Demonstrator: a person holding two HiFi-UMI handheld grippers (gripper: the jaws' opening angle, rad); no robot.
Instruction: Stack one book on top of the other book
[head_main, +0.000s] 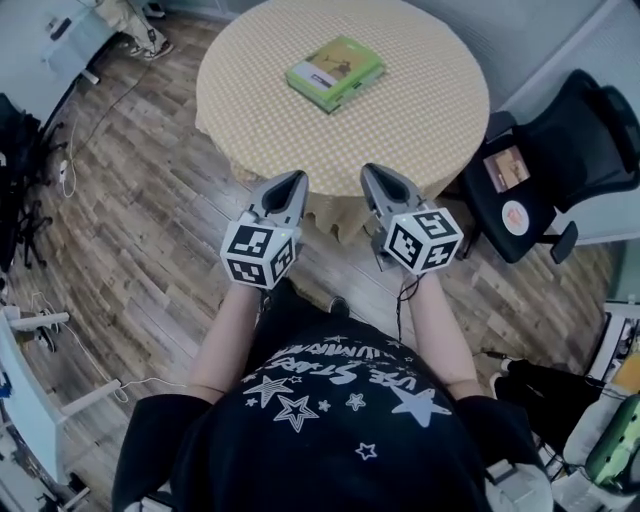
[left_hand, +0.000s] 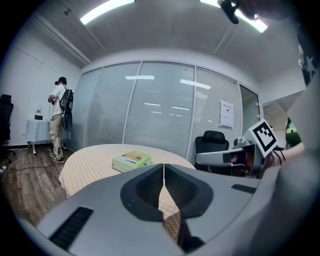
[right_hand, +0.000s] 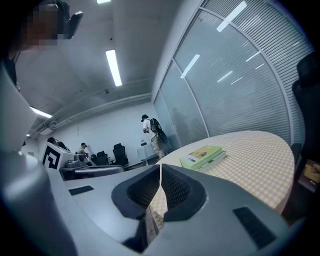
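**Both tools shut and empty short of the table**

The two books (head_main: 335, 72) lay stacked on the round table (head_main: 420, 110), a green cover uppermost, on the part of the checked cloth far from the person. The left tool (head_main: 297, 178) and the right tool (head_main: 369, 170) were held side by side at the table's near edge, pointing toward it and well apart from the books. Each tool's jaws were pressed together with nothing between them. A black chair (head_main: 575, 140) stood just beside the table, on the right tool's side.
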